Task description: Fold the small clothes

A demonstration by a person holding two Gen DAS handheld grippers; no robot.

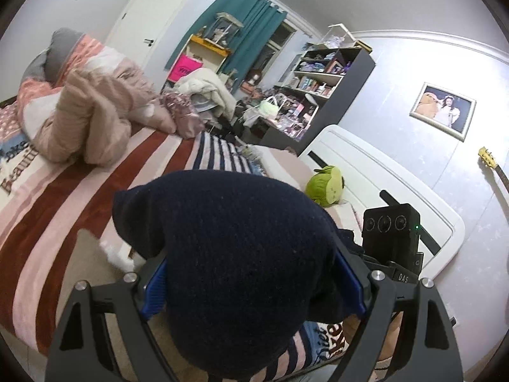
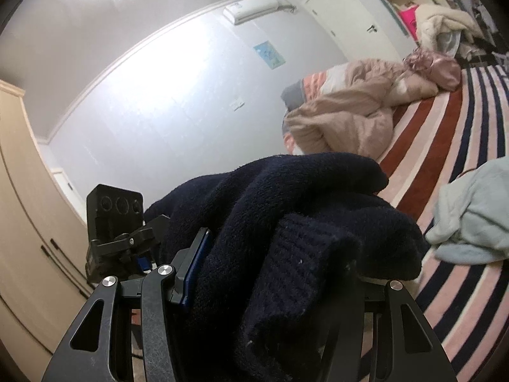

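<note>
A dark navy knitted garment [image 1: 235, 254] is held up above a striped bed [image 1: 63, 203], bunched between both tools and filling the lower half of each wrist view. The left gripper [image 1: 251, 289] is closed on a thick wad of the knit, its blue pads [image 1: 156, 289] pressed in from either side. The right gripper [image 2: 270, 273] also appears clamped on the same garment, though only one blue pad [image 2: 198, 267] shows at 9 o'clock of the cloth; the other is buried under wool. The right tool shows in the left view at 3 o'clock of the garment.

The step in hand looks like a lift or carry before the fold itself: the knit is crumpled, not flat. The next move probably calls for spreading the two grips apart to stretch it out, then lowering it onto a bare part of the blanket.

Around it, in the left view, a heaped beige quilt [image 1: 82, 121] lies at 10 o'clock, a green plush toy [image 1: 324, 184] sits at 2 o'clock near the white headboard [image 1: 397, 191], and cluttered shelves [image 1: 324, 73] stand at 1 o'clock. In the right view, a pale blue garment [image 2: 474, 213] lies on the blanket at 3 o'clock, near enough to crowd the landing spot. The hanging cloth hides the bed directly beneath.
</note>
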